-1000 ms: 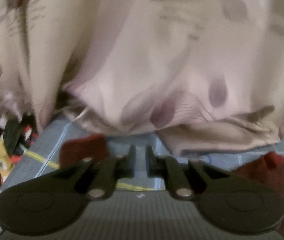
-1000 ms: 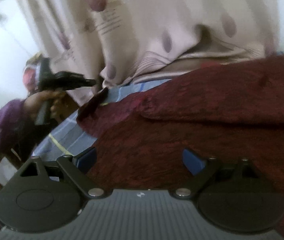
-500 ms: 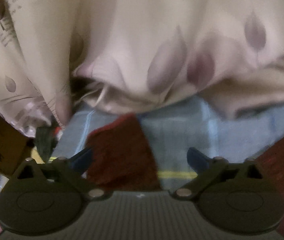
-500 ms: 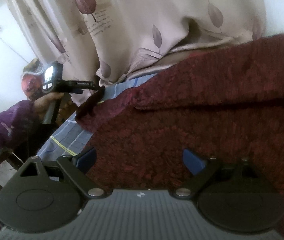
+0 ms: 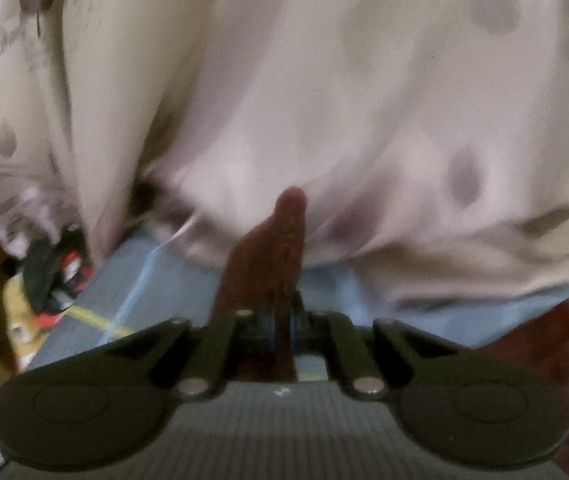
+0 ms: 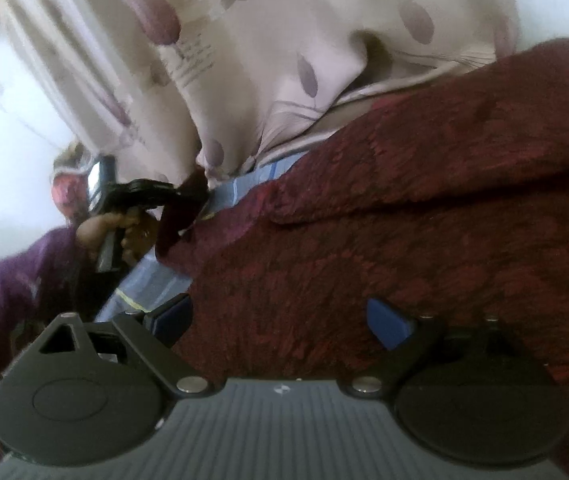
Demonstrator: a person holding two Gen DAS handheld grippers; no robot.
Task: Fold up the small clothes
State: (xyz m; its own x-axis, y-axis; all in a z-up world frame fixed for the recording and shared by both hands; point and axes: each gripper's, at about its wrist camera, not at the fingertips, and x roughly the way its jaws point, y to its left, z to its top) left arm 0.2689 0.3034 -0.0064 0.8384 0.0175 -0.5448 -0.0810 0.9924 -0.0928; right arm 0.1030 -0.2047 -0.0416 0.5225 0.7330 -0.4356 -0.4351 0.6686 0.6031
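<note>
So the left gripper (image 5: pixel 280 326) is clamped tight on a corner of the dark red cloth (image 5: pixel 268 264), and that pinched bit sticks up and away from the camera like a little peak, pointing at the curtain (image 5: pixel 324 100) behind. From the right wrist view you can see the same grab from the side: the left gripper (image 6: pixel 182 198) holds the far-left corner lifted off the surface, with the person's hand (image 6: pixel 112 230) wrapped round the handle.

The rest of the cloth (image 6: pixel 404 240) lies spread out on the blue striped sheet (image 6: pixel 156 280), long side running from lower left near the camera up to the far right, with one folded edge crossing the middle. The right gripper (image 6: pixel 280 320) is spread wide open just over the near part of the cloth, holding nothing. It's all a bit blurry.
</note>
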